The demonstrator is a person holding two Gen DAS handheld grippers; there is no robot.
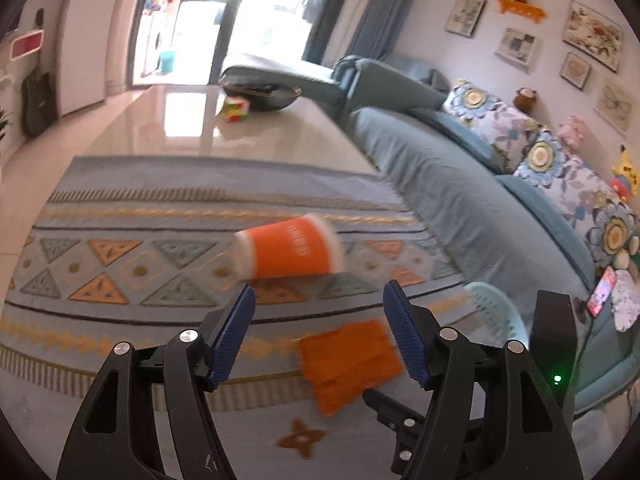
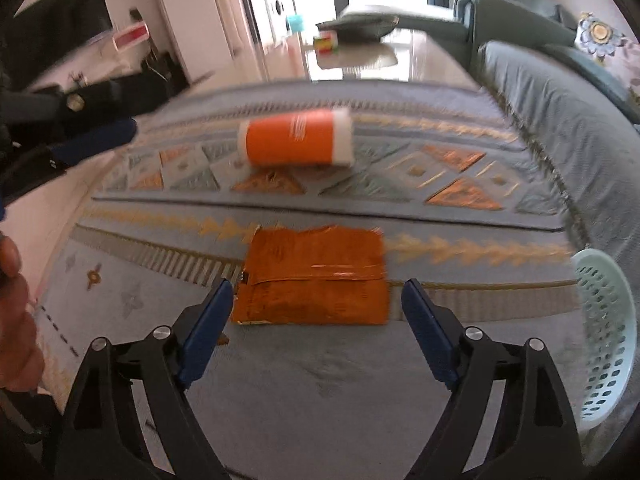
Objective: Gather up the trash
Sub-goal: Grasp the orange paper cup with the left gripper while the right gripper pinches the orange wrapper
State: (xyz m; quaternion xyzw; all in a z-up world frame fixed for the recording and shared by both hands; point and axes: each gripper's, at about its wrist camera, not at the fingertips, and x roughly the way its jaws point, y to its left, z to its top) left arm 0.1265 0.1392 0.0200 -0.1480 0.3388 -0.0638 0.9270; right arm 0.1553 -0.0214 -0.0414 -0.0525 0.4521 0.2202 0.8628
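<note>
- The right gripper (image 2: 317,312) has its fingers (image 2: 208,332) spread wide and holds nothing. The fingers straddle the near edge of the orange packet (image 2: 316,278) without visible contact.
- The orange packet lies flat on the rug (image 2: 320,400), at 12 o'clock from the right gripper and just ahead of the fingertips. Its surface looks creased and glossy, so a thin, slippery grasp is likely.
- The left gripper (image 1: 318,312) also has its fingers (image 1: 234,332) spread and empty. The packet shows between and below its fingers, toward 5 o'clock in the left wrist view.
- The orange cup (image 1: 290,248) lies on its side on the rug, at 12 o'clock from the left gripper, near but apart from the fingertips. In the right wrist view the cup sits beyond the packet, at 12 o'clock.
- The pale green basket (image 2: 604,336) stands at 3 o'clock from the right gripper, beside the sofa (image 2: 560,128). It appears to be the receptacle for the trash; its contents cannot be seen.
- Step in hand, as judged: approach for the first pick. Both items lie loose on the rug and neither is gripped.
- Next move calls for lowering the right fingers until they bracket the packet's edge, closing on it, then carrying it toward 3 o'clock to the basket. The left gripper is placed to advance onto the cup; its round body may roll if nudged.
</note>
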